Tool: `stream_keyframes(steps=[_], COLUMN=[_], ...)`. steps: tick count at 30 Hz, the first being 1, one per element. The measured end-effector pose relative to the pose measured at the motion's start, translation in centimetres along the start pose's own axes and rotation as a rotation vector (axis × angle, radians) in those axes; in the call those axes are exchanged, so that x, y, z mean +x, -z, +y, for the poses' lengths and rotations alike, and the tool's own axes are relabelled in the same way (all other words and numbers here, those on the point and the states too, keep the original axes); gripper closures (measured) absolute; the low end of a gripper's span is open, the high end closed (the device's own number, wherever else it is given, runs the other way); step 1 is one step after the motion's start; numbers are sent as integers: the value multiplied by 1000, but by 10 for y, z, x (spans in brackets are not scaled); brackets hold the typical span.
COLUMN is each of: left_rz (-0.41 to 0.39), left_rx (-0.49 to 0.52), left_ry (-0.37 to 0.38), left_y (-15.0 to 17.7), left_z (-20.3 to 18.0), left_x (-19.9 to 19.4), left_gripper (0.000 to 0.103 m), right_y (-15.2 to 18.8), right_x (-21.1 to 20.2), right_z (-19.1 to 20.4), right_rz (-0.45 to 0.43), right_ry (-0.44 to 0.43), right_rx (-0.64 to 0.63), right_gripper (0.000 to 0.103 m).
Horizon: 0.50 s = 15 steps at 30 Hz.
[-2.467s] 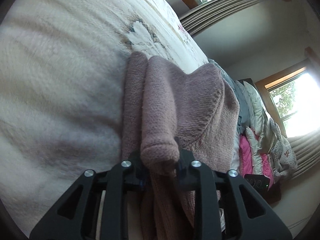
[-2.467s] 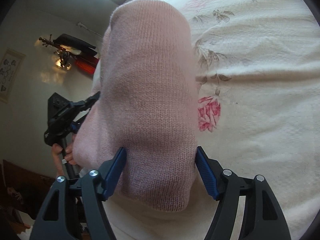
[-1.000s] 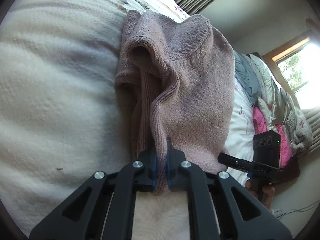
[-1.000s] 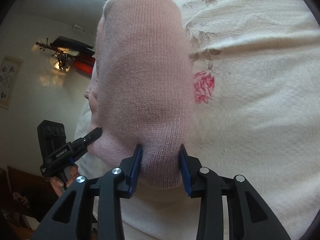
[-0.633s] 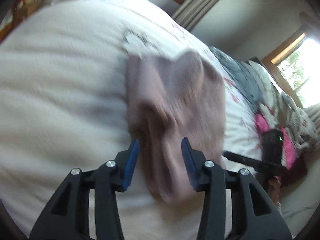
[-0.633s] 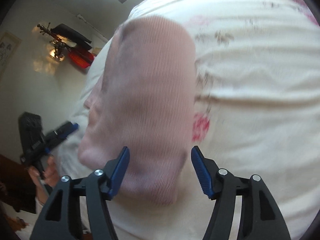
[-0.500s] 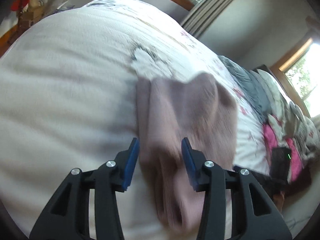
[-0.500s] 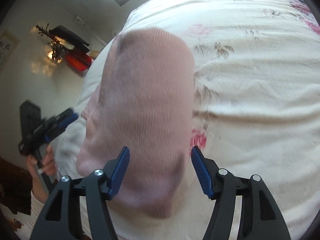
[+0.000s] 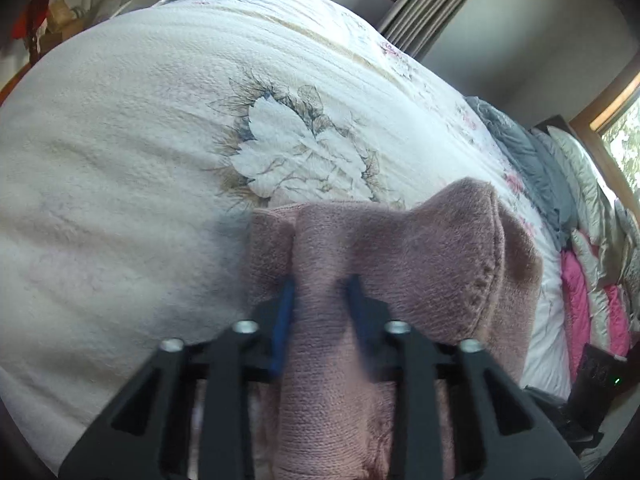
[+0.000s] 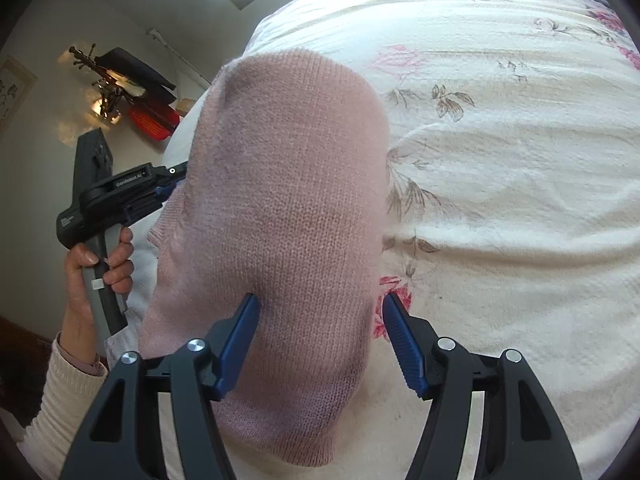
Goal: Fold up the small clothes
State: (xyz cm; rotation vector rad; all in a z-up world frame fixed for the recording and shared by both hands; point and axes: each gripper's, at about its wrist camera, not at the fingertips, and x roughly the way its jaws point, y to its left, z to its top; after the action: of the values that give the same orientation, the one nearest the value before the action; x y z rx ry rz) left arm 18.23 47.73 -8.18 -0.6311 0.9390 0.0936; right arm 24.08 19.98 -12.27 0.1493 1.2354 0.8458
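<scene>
straddling: right gripper point(image 10: 320, 312) released, jaws astride pink sweater point(image 10: 280, 200)
axis: sweater runs straight ahead of it
left gripper point(image 9: 318, 300): clenched on sweater's far edge

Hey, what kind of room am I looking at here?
Most likely a bedroom. A pink knit garment lies on a bed under a cream floral bedspread, more bedding and clothes are piled at the far side, and a curtained window stands behind.
</scene>
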Motion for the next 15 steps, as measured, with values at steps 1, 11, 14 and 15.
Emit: stream_keyframes(steps=[1, 11, 14, 15], left_rz=[-19, -160, -108, -104], left_rx=[-11, -58, -71, -68], left_ry=[6, -71, -54, -45], left_y=[1, 33, 34, 34], left_z=[1, 19, 31, 33], left_x=[-4, -28, -9, -8], left_gripper=[93, 94, 91, 90], right_y=[0, 1, 1, 1], right_x=[0, 6, 7, 8], right_z=[1, 14, 14, 14], right_rz=[0, 4, 6, 8], right_ry=[0, 13, 12, 12], right_rx=[0, -22, -23, -21], right_gripper=[38, 38, 37, 37])
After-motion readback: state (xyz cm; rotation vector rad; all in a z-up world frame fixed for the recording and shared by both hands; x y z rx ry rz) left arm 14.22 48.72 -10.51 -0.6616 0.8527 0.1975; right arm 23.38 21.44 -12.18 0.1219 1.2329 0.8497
